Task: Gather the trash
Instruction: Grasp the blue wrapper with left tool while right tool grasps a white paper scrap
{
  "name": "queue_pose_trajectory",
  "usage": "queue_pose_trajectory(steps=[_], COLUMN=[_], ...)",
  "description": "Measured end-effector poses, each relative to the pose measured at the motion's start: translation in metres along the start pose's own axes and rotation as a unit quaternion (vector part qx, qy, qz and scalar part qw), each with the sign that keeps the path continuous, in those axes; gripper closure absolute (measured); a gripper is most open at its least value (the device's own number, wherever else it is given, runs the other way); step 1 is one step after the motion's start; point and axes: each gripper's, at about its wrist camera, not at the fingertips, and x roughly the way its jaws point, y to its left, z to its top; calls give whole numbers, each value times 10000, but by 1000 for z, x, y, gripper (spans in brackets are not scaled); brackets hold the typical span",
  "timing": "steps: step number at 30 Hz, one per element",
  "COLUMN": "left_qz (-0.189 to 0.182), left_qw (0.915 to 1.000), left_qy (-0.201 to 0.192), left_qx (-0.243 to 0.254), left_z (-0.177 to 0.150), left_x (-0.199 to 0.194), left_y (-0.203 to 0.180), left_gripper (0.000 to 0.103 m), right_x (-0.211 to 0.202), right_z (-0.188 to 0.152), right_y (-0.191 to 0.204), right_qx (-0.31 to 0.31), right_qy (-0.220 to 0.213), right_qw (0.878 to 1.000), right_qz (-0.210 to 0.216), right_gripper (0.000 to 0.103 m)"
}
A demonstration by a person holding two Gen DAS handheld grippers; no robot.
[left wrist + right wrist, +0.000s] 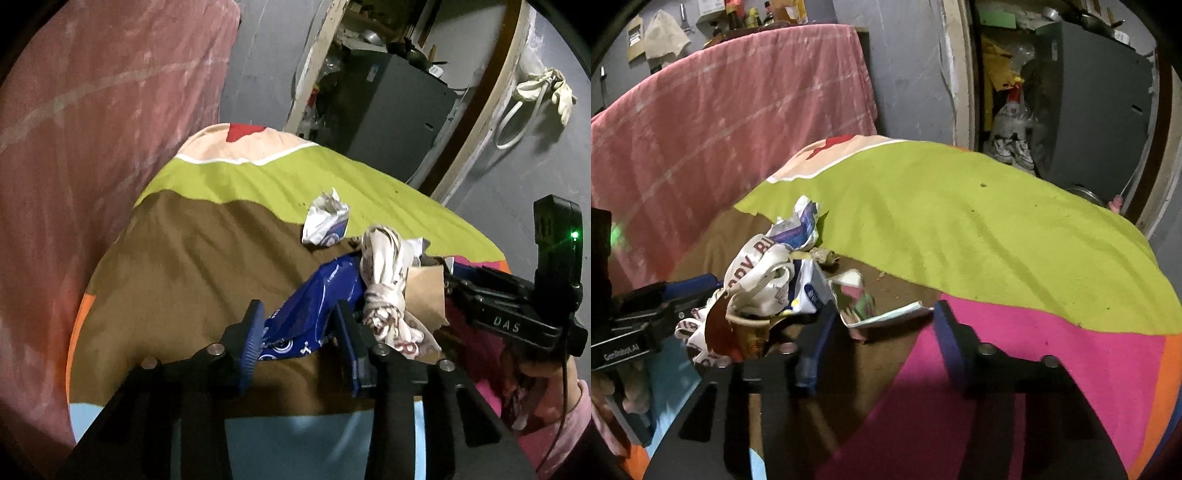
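- Left wrist cam: left gripper (299, 332) has its jaws around a blue wrapper (314, 299) on the bedsheet (192, 258); can't tell if it's actually pinched.
- Same cam only: crumpled white wrapper (325, 221) further back.
- Right wrist cam: right gripper (882, 332) spread wide, torn paper scrap (882, 314) between its fingers.
- Only here: trash pile (768, 288) head-on.

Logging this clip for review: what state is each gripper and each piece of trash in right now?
left gripper: jaws around the blue plastic wrapper; grip unclear
blue plastic wrapper: crumpled, between the left jaws
right gripper: open, holding nothing
white printed bag: knotted, bunched
crumpled white packet: lying loose on the bedsheet
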Motion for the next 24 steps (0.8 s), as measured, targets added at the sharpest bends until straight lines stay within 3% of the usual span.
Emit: queue_pose_trajectory(steps=[6, 15, 24], left_qz=[26, -85, 4], left_qw=[9999, 9993, 9976], left_qy=[109, 2, -468], left_qx=[-96, -370, -502], left_z=[-4, -15, -28], left_x=[-4, -22, -54], left_y=[-2, -12, -25], left_gripper=[88, 96, 99], right_x=[-3, -26, -69], right_z=[-3, -22, -42], right_y=[4, 8, 24], right_qx=[-51, 58, -101], right_qy=[-75, -332, -1038], right_qw=[10000, 9994, 9945], right_qz=[17, 116, 64], right_gripper=[69, 85, 88])
